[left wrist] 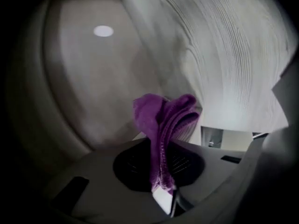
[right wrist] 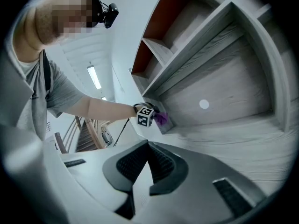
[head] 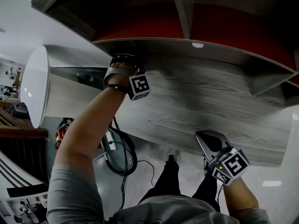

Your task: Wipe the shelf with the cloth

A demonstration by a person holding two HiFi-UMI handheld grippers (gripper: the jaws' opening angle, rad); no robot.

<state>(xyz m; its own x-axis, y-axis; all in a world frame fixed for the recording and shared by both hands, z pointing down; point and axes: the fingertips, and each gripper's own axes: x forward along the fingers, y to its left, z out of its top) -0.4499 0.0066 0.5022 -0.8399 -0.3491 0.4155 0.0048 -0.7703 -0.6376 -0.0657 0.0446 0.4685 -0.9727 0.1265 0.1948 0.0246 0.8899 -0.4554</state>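
- The purple terry cloth (left wrist: pixel 164 125) hangs bunched and folded in the left gripper's (left wrist: pixel 161 168) jaws, which are clamped on it.
- It is held up at the outer corner of the grey wood-grain shelf unit with red back panels (head: pixel 210 97); whether it touches the board is unclear.
- A small white round spot (head: pixel 197 45) sits on the board nearby.
- The right gripper (right wrist: pixel 147 164) is held lower, well apart, its jaws drawn together with nothing between them.
- Black cables (head: pixel 122 155) lie on the floor below.
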